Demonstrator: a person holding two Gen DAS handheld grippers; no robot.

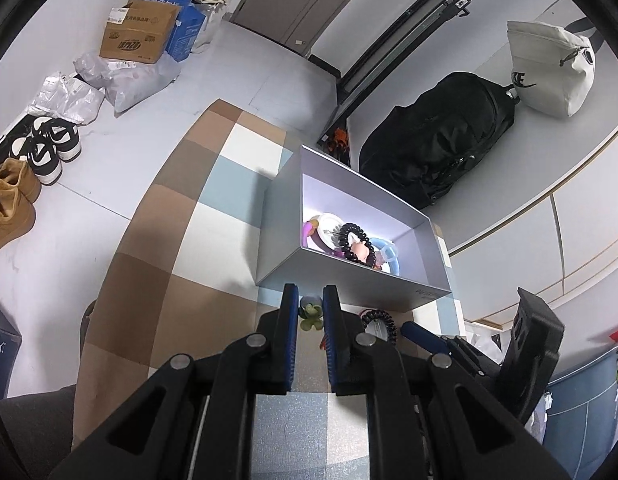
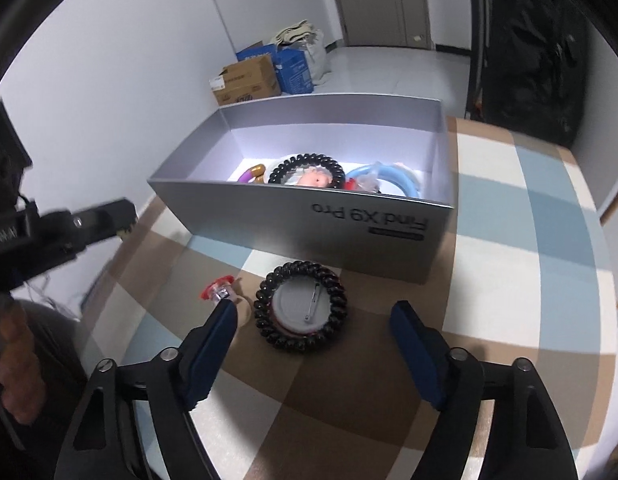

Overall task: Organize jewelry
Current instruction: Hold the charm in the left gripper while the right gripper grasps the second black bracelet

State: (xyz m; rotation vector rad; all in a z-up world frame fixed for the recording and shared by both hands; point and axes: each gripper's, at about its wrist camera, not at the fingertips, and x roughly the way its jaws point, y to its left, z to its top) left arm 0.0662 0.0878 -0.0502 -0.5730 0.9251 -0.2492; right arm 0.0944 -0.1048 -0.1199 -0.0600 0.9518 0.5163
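Checked cloth in brown, pale blue and white squares covers the counter [image 2: 509, 208], and pale floor tiles and white walls surround it. Landmark for everything is the open grey box [image 2: 373, 216], printed "Find X9 Pro" on its near wall, standing on the cloth. Inside the box lie a black beaded bracelet [image 2: 307, 174] ringed around a small pink figure, a blue ring [image 2: 393, 178] to its right, and a purple and gold piece at its left. Just in front of the box, on the cloth, a black spiral hair tie [image 2: 301, 307] encircles a round white pin badge [image 2: 305, 305] lying face down, its clasp showing. Left of that sits a small red-capped trinket [image 2: 217, 289]. The right gripper [image 2: 315, 320] hovers over the hair tie with its jaws wide, one finger on each side, pads not touching it. The left gripper [image 1: 311, 300], near the box's front corner, has its jaws narrowed to a slim gap with nothing clamped; a small green and blue charm [image 1: 311, 312] lies on the cloth beyond its tips. Beyond the box, cardboard cartons [image 2: 249, 80] and bags stand on the floor against the wall beside a door; shoes [image 1: 33, 160] line the floor, and a black backpack [image 1: 437, 140] and a white bag rest on a pale surface behind the box.
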